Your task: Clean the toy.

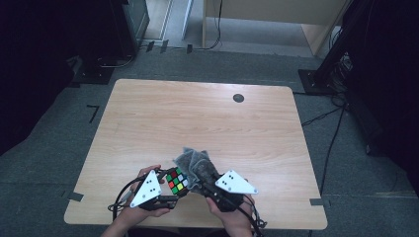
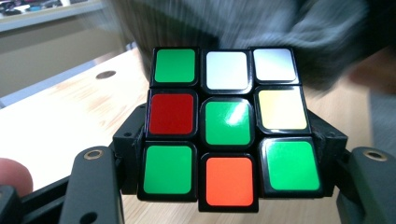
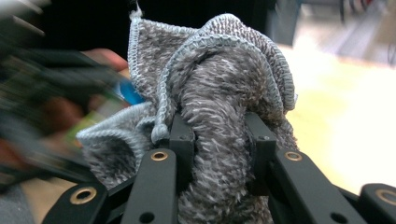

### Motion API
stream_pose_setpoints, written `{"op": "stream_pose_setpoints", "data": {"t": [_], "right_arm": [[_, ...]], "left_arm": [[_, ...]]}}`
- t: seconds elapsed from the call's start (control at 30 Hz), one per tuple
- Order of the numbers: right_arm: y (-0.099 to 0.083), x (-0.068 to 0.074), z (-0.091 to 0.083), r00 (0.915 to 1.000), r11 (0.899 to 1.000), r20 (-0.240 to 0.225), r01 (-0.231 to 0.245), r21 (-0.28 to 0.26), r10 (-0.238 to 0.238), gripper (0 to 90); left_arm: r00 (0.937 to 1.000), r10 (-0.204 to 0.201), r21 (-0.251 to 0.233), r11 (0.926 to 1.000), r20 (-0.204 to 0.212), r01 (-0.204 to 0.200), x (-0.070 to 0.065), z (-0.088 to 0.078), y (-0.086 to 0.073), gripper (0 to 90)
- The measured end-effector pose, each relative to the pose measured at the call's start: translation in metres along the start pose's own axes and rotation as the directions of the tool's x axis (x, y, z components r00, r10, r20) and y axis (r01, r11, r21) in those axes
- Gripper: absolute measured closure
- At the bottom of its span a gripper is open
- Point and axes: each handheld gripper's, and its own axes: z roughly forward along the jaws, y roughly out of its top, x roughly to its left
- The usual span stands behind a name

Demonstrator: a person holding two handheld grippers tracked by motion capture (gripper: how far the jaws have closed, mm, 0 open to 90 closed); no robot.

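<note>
1. Clamping a puzzle cube [image 2: 229, 128] between its jaws, the left gripper [image 1: 168, 190] sits at the table's [image 1: 148, 118] six o'clock edge, slightly toward seven.
2. In the left gripper view the cube shows a mostly green face, its side walls touching both jaws.
3. The right gripper [image 1: 210, 182] pinches a bunched grey cloth [image 3: 219, 107], jaws pressed into its folds.
4. From above, the cloth [image 1: 195, 165] lies at the cube's [image 1: 177, 181] two o'clock, touching it.
</note>
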Motion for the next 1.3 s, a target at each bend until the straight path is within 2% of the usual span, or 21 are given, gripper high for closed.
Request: {"op": "stream_pose_setpoints", "data": {"t": [0.07,0.13,0.2,0.27,0.33,0.37,0.43,0.53,0.6,0.63,0.67,0.73,0.77,0.83,0.87,0.9,0.97,1.03,1.2,1.23,1.3], "right_arm": [[-0.001,-0.006,-0.005,0.9956,0.995,-0.042,-0.086,-0.053,0.084,70.9],[0.005,0.003,-0.01,0.9943,0.992,-0.093,-0.062,-0.112,0.052,70.7],[0.006,0.013,-0.008,0.9931,0.992,-0.114,-0.04,-0.117,0.026,70.8],[0.0,0.011,-0.003,0.9929,0.992,-0.105,-0.068,-0.104,0.057,71.0],[-0.006,0.0,0.005,0.9989,0.999,-0.013,-0.045,-0.009,0.045,71.1],[-0.009,-0.007,0.005,0.9971,0.997,0.012,-0.075,0.0,0.075,71.1],[-0.008,-0.017,-0.002,0.9865,0.985,-0.015,-0.164,-0.055,0.163,70.9],[0.004,-0.005,-0.012,0.989,0.98,-0.095,-0.127,-0.154,0.113,70.3],[0.006,0.007,-0.009,0.9893,0.987,-0.136,-0.071,-0.142,0.051,70.3],[0.004,0.011,-0.005,0.9915,0.993,-0.126,-0.046,-0.11,0.032,70.5],[-0.001,0.01,-0.002,0.9924,0.992,-0.115,-0.058,-0.112,0.045,70.7],[-0.008,-0.003,0.004,0.9945,0.995,-0.055,-0.091,-0.034,0.089,70.8],[-0.012,-0.01,0.005,0.9929,0.993,-0.024,-0.117,-0.025,0.116,70.8],[-0.018,-0.021,0.004,0.9742,0.974,-0.065,-0.219,-0.048,0.216,70.8],[-0.018,-0.021,0.004,0.969,0.97,-0.096,-0.234,-0.06,0.228,70.8],[-0.017,-0.017,0.005,0.968,0.972,-0.129,-0.226,-0.071,0.215,70.8],[-0.015,-0.003,0.009,0.9668,0.981,-0.198,-0.18,-0.074,0.162,70.7],[-0.017,0.011,0.014,0.9679,0.987,-0.216,-0.146,-0.068,0.128,71.3],[-0.024,0.022,0.024,0.9659,0.999,-0.255,-0.045,0.016,0.047,71.6],[-0.024,0.022,0.024,0.9715,0.999,-0.233,-0.041,0.011,0.043,71.7],[-0.019,0.015,0.018,0.98,0.997,-0.187,-0.076,-0.028,0.07,71.9]], "left_arm": [[1.0,0.007,0.008,0.9999,0.002,-0.007,0.0,0.001,0.0,33.4],[0.9999,-0.006,0.004,1.0,0.014,0.006,0.0,0.002,-0.001,33.4],[0.9986,-0.039,-0.027,0.9988,0.036,0.04,0.002,-0.001,0.0,33.4],[0.999,-0.038,-0.03,0.9988,0.025,0.039,0.004,-0.003,0.0,33.4],[0.9969,-0.073,-0.056,0.9957,0.029,0.074,0.009,-0.007,-0.001,33.5],[0.9956,-0.088,-0.066,0.9937,0.032,0.09,0.012,-0.008,-0.001,33.5],[0.996,-0.087,-0.063,0.9941,0.021,0.088,0.014,-0.009,-0.002,33.5],[0.9978,-0.061,-0.04,0.9973,0.024,0.062,0.011,-0.006,-0.002,33.5],[0.9962,-0.076,-0.065,0.9948,0.042,0.079,0.009,-0.006,0.0,33.5],[0.9966,-0.077,-0.061,0.995,0.029,0.079,0.009,-0.007,0.001,33.5],[0.9966,-0.079,-0.063,0.9947,0.023,0.08,0.01,-0.008,0.001,33.5],[0.9899,-0.137,-0.115,0.9834,0.035,0.141,0.017,-0.014,0.0,33.6],[0.9852,-0.168,-0.145,0.9745,0.037,0.171,0.021,-0.017,0.001,33.6],[0.9753,-0.216,-0.189,0.9568,0.047,0.221,0.027,-0.022,0.003,33.6],[0.9685,-0.241,-0.205,0.9466,0.064,0.249,0.03,-0.024,0.003,33.6],[0.9625,-0.26,-0.216,0.9381,0.077,0.271,0.031,-0.024,0.002,33.6],[0.9544,-0.282,-0.221,0.9288,0.099,0.297,0.032,-0.023,0.001,33.5],[0.9452,-0.303,-0.237,0.9158,0.121,0.324,0.031,-0.022,0.001,33.5],[0.9518,-0.285,-0.226,0.9255,0.113,0.304,0.03,-0.023,0.002,33.6],[0.9519,-0.285,-0.226,0.9256,0.113,0.304,0.029,-0.023,0.002,33.6],[0.9555,-0.272,-0.208,0.9339,0.115,0.291,0.028,-0.021,0.002,33.6]]}}
